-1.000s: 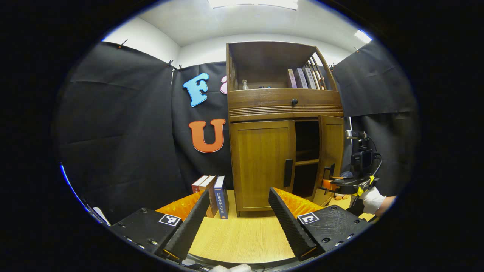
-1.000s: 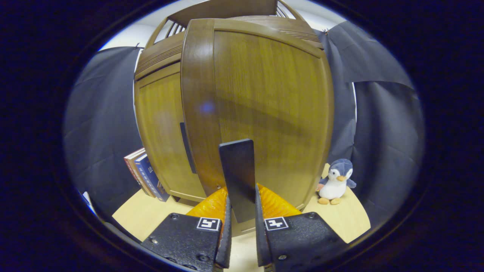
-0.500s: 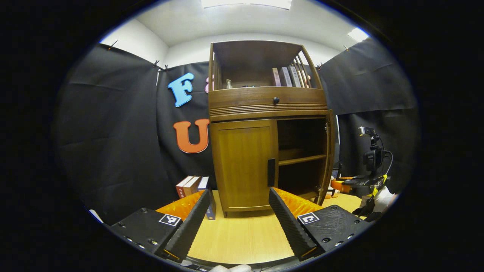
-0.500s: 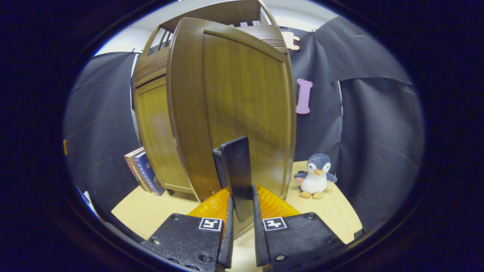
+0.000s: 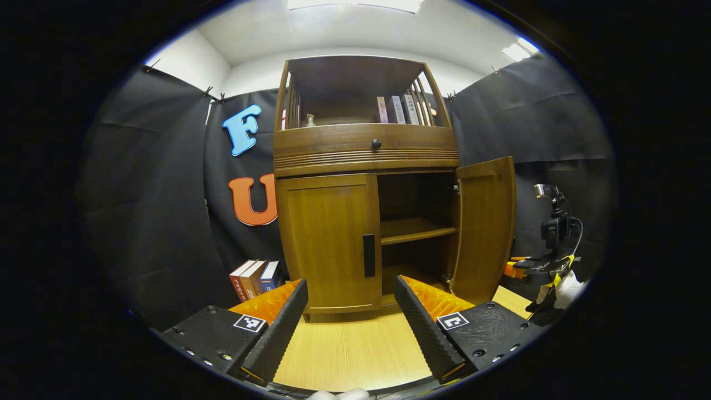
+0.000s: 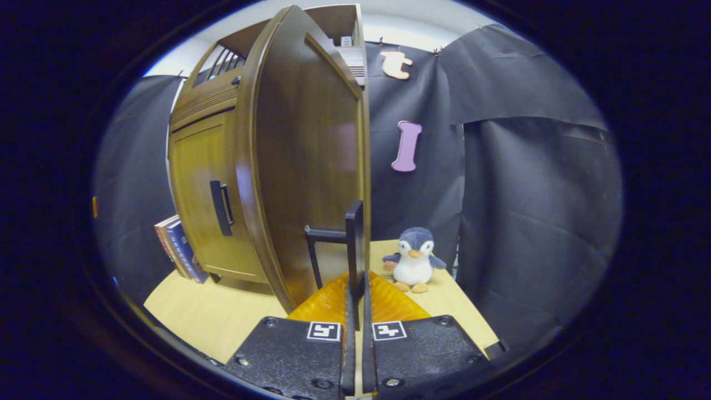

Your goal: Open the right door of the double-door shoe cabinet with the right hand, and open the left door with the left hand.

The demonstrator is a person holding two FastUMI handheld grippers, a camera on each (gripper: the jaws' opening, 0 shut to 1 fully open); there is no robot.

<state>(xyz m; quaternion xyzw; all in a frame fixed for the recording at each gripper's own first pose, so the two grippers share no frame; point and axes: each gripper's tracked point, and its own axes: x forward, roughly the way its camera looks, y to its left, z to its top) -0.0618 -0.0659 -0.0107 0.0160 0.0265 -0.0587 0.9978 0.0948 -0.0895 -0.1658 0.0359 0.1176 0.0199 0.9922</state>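
right gripper, clamped on the right door's handle, has swung it wide; left gripper, fingers apart, faces the closed left door.

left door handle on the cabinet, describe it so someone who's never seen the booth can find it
Start at the tall brown wooden shoe cabinet on the light wooden tabletop, then its closed left door beside the swung-open right door. The short black vertical bar handle sits at that panel's inner edge. Unlike the round black drawer knob above, it is long and flat.
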